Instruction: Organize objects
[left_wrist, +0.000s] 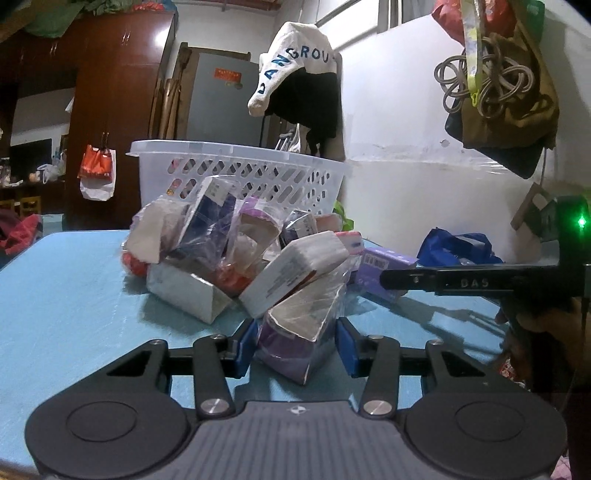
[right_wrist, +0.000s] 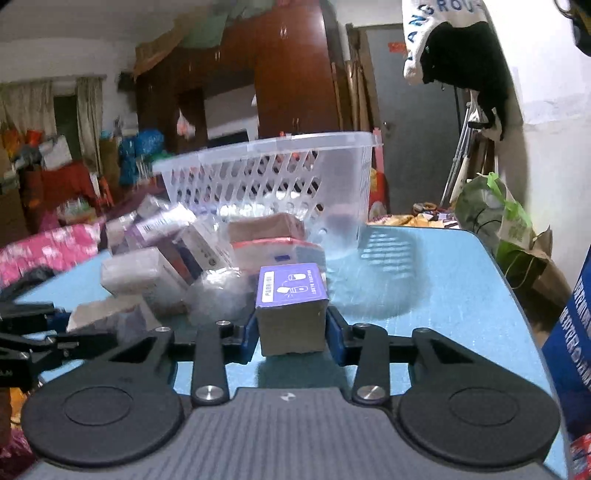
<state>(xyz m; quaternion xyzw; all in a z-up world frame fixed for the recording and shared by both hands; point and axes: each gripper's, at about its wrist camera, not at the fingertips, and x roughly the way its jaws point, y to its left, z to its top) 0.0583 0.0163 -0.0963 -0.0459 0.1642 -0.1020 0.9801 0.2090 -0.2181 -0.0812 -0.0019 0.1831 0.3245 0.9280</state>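
Purple-topped and grey-sided, a small carton (right_wrist: 291, 314) is sitting between the blue pads of the right gripper (right_wrist: 291, 334), both pads pressing its flanks; its printed face is turning upward and its long axis is running away from the camera toward the heap. Across the blue surface (left_wrist: 66, 295), the left gripper (left_wrist: 295, 347) is closing narrowly around a plastic-wrapped purple packet (left_wrist: 295, 336) at the near foot of the pile, the packet standing tilted with its pale torn end uppermost; the right pad is lying against the wrap, while contact on the left side is hard to judge through the film. Behind both is rising a jumble of wrapped boxes (left_wrist: 236, 251), white, purple and red, leaning every which way against one another. A clear lattice basket (left_wrist: 240, 166) is standing upright just beyond the pile; pinkish shapes are showing through its slots, too blurred to identify. From the left wrist view the purple carton (left_wrist: 384, 269) is partly hidden behind the right gripper's black finger. Much of the right wrist view's background is smeared, and the heap's labels are unreadable.
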